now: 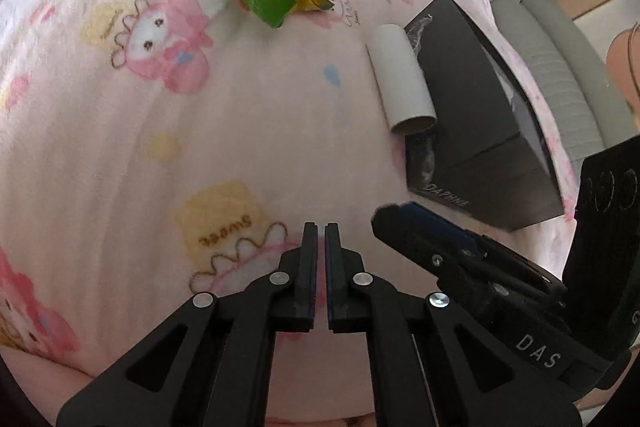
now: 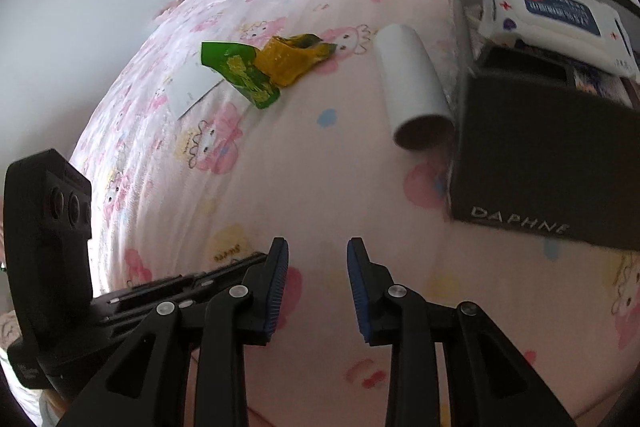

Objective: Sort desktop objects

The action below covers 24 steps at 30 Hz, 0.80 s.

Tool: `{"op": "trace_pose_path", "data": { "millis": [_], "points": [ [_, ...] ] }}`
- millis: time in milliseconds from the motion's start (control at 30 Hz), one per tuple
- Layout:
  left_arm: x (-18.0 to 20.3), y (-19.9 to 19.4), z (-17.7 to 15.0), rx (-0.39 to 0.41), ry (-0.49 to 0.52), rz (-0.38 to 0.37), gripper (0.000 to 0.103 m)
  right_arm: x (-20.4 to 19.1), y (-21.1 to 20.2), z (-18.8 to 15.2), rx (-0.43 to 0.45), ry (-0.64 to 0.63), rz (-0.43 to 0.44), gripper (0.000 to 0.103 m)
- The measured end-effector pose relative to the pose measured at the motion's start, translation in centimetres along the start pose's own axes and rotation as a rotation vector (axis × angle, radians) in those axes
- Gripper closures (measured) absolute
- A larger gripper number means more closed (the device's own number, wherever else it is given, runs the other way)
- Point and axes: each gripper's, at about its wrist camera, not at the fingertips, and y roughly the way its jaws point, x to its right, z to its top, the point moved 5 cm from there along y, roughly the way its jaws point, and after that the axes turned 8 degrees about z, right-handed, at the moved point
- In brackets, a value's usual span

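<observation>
Cardboard tube [image 2: 416,87] touching black box [image 2: 536,163]; left tool [image 1: 320,227] closed, empty.

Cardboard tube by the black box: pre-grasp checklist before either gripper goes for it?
1. Cardboard tube in view, lying on its side, open end toward the cameras: ok.
2. Nothing on top of the tube: ok.
3. Clearance on the box side: not ok, the tube lies right against the black box.
4. Right gripper open and empty: ok.
5. Left gripper ready to grasp: not ok, shut with nothing between its fingers.
6. Room in the box for the tube: cannot tell; a wipes pack already lies inside.
</observation>
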Motion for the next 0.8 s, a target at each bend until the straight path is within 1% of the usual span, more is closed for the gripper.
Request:
{"op": "trace_pose_path", "data": {
  "millis": [67, 133, 200, 267, 300, 333, 367, 500, 633, 700, 767, 800],
  "points": [
    [-0.6, -0.5, 0.3, 0.024, -0.017, 0.01, 0.099, 0.4, 0.0, -0.1, -0.002, 0.021, 0.009, 0.076],
    [-1.4, -0.9, 0.6, 0.044, -0.055, 0.008, 0.092, 0.7, -0.2, 0.0, 0.013, 0.019, 0.001, 0.075],
    [-2.1, -0.9, 0.7, 0.051, -0.086, 0.015, 0.091, 1.1, -0.7, 0.4, 0.041, 0.009, -0.024, 0.072],
    [-2.2, -0.3, 0.7, 0.041, -0.085, 0.034, 0.091, 1.6, -1.0, 0.7, 0.06, 0.015, -0.035, 0.07],
    [-1.9, 0.3, 1.1, 0.037, -0.072, 0.051, 0.093, 1.9, -1.1, 0.8, 0.066, 0.023, -0.034, 0.07],
    [-1.6, 0.5, 1.1, 0.039, -0.053, 0.075, 0.1, 2.2, -1.2, 0.9, 0.071, 0.032, -0.034, 0.07],
    [-1.3, 0.7, 1.1, 0.039, -0.036, 0.093, 0.1, 2.4, -1.3, 0.9, 0.071, 0.037, -0.037, 0.07],
    [-1.0, 0.4, 0.7, 0.025, -0.032, 0.075, 0.101, 2.7, -1.6, 1.0, 0.081, 0.038, -0.034, 0.07],
    [-2.1, -0.3, 0.2, 0.018, -0.074, 0.075, 0.101, 2.6, -1.5, 1.0, 0.08, 0.039, -0.026, 0.07],
    [-2.4, -0.5, 0.2, 0.025, -0.089, 0.079, 0.101, 2.5, -1.1, 0.8, 0.06, 0.038, -0.018, 0.07],
    [-2.4, -0.7, 0.8, 0.031, -0.088, 0.1, 0.096, 2.3, -0.4, 0.4, 0.025, 0.041, -0.001, 0.07],
    [-2.5, -0.9, 1.2, 0.036, -0.088, 0.107, 0.081, 2.1, 0.0, 0.1, 0.007, 0.044, 0.018, 0.07]
  ]
}}
